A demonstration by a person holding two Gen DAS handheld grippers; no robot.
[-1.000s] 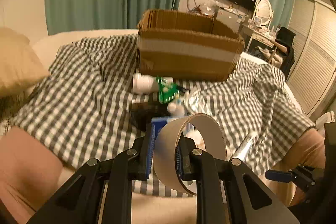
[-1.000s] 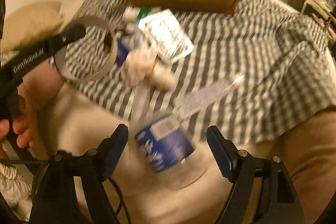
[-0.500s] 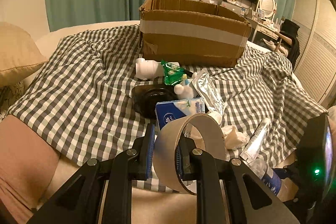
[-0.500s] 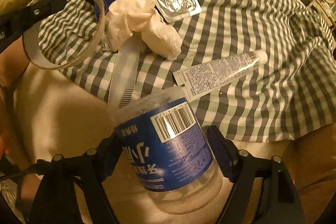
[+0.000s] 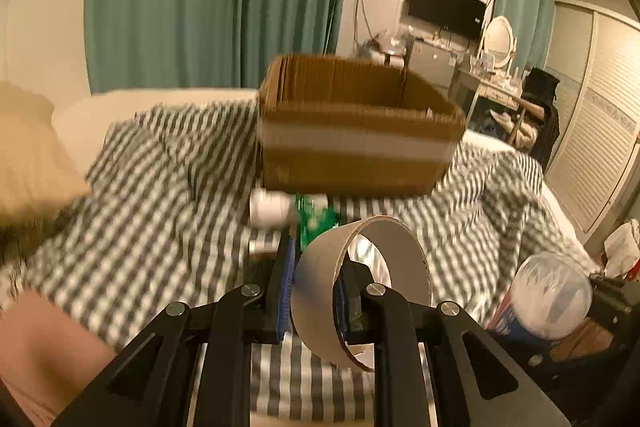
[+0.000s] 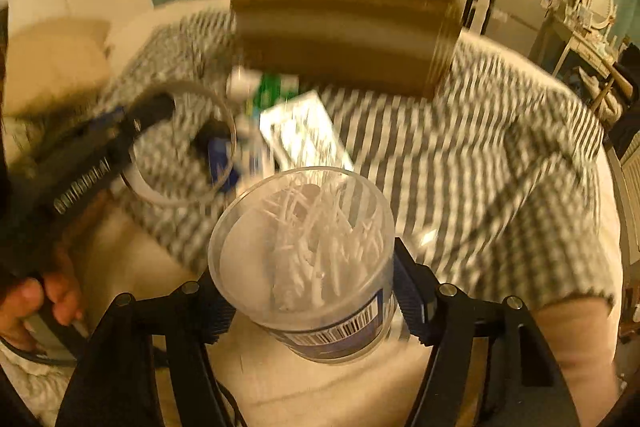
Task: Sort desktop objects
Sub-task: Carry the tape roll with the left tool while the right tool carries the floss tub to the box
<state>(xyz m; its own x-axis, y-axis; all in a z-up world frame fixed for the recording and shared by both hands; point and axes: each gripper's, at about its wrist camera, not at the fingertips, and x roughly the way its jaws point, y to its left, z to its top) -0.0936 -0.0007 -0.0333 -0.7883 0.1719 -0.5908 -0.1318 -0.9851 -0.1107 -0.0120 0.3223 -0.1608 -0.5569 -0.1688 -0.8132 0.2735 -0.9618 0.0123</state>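
My left gripper (image 5: 318, 259) is shut on the wall of an empty cardboard tape ring (image 5: 404, 255) and holds it above the checked cloth. My right gripper (image 6: 310, 287) has a clear jar (image 6: 304, 259) of white sticks, with a blue label, between its jaws. They are closing, the pads lie against its sides, and the jar hangs upright above the bed edge. The same jar (image 5: 548, 299) shows at the lower right of the left wrist view. An open cardboard box (image 5: 352, 155) stands on the cloth beyond both grippers.
Between the grippers and the box lie a white bottle (image 5: 272, 211), a green packet (image 5: 316, 223) and a foil blister pack (image 6: 300, 135). The checked cloth (image 5: 160, 195) covers a bed. A tan pillow (image 5: 28, 155) lies at the left. A hand (image 6: 36, 299) grips the left tool.
The right jaws have narrowed around the jar, which went from lying tilted on the bed edge to upright and lifted. Both grippers rose, the left still with the ring in it.
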